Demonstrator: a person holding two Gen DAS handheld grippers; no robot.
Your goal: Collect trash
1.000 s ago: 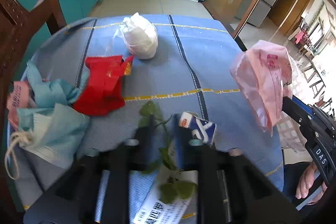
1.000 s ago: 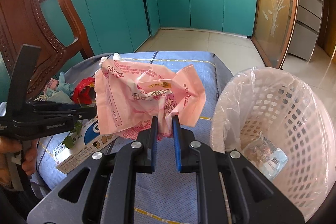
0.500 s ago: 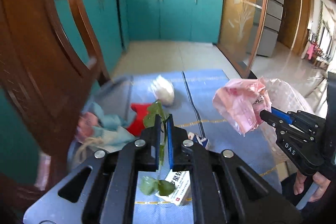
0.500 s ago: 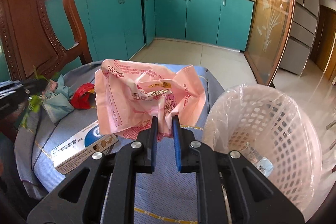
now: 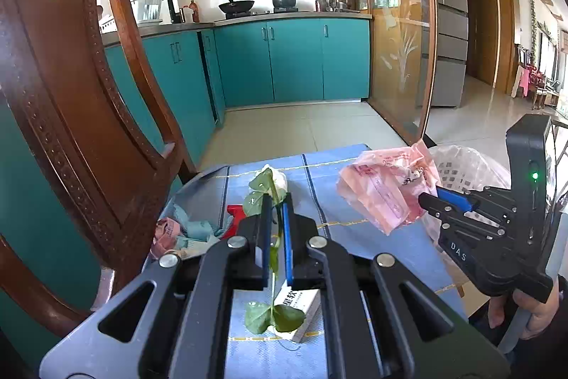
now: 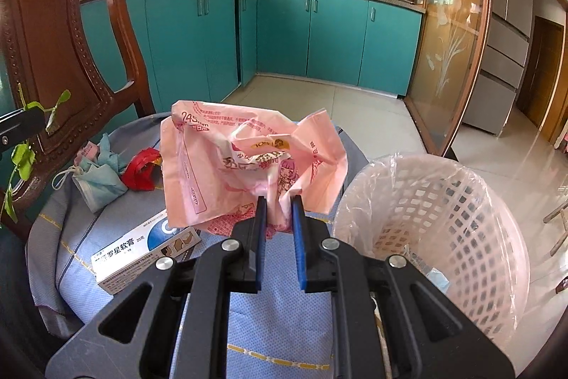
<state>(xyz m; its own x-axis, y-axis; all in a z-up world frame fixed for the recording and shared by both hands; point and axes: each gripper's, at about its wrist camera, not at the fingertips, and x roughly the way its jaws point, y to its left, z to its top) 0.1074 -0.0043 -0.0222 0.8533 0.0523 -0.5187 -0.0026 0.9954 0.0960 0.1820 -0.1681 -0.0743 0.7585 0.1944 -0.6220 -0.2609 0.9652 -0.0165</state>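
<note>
My left gripper (image 5: 276,201) is shut on a green leafy stem (image 5: 273,308) and holds it above the blue cloth table (image 5: 355,237); leaves hang below and stick up above the fingers. My right gripper (image 6: 278,201) is shut on a crumpled pink plastic bag (image 6: 227,166), held above the table just left of the white lattice waste basket (image 6: 443,222). The bag also shows in the left wrist view (image 5: 383,190). On the table lie a white medicine box (image 6: 142,251), a red wrapper (image 6: 142,169), a blue face mask (image 6: 99,183) and a white wad (image 5: 280,180).
A carved wooden chair (image 6: 64,59) stands at the table's left edge. The basket has a plastic liner and a few bits of trash inside. Teal kitchen cabinets (image 6: 284,34) and a tiled floor lie beyond.
My left gripper closed on the leafy stem and lifted it well above the table. My right gripper rose a little with the pink bag still in it, beside the basket.
</note>
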